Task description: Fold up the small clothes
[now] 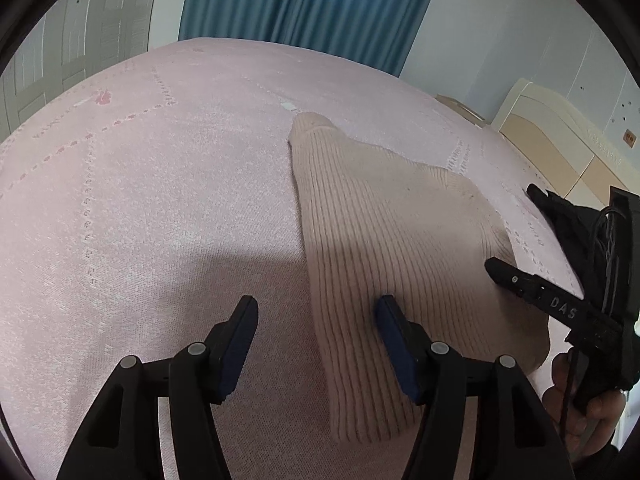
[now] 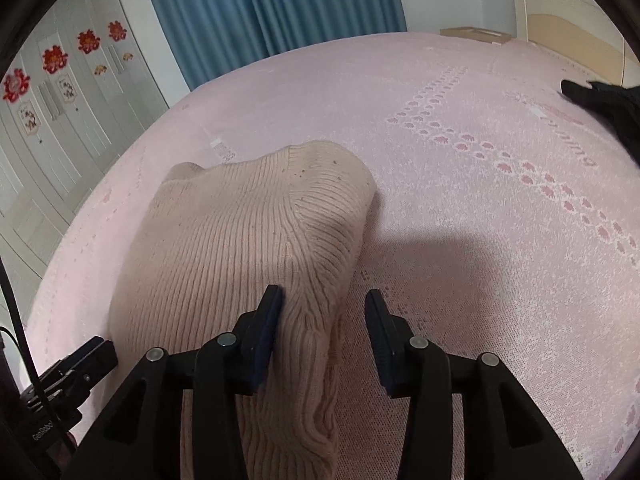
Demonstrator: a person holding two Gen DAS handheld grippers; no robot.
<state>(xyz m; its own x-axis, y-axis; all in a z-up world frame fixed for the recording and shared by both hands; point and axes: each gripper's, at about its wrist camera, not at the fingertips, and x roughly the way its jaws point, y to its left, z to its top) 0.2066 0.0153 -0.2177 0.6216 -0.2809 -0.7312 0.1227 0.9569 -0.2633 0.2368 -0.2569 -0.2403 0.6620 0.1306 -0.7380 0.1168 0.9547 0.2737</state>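
A beige ribbed knit garment [image 1: 384, 232] lies folded on the pink bed cover [image 1: 160, 184]. My left gripper [image 1: 316, 312] is open, low over the garment's left edge, its right finger above the knit. The right gripper [image 1: 532, 284] shows at the right edge of this view, over the garment's right side. In the right wrist view the garment [image 2: 224, 240] lies ahead and left. My right gripper [image 2: 324, 304] is open, straddling the garment's right edge, its left finger [image 2: 268, 320] over the knit. The left gripper [image 2: 80, 364] shows at bottom left.
A dark cloth [image 2: 604, 104] lies at the right edge of the bed. Blue curtains [image 2: 272, 4] and white wardrobe doors [image 2: 60, 92] stand beyond the bed. A cream headboard [image 1: 560, 140] is at the right.
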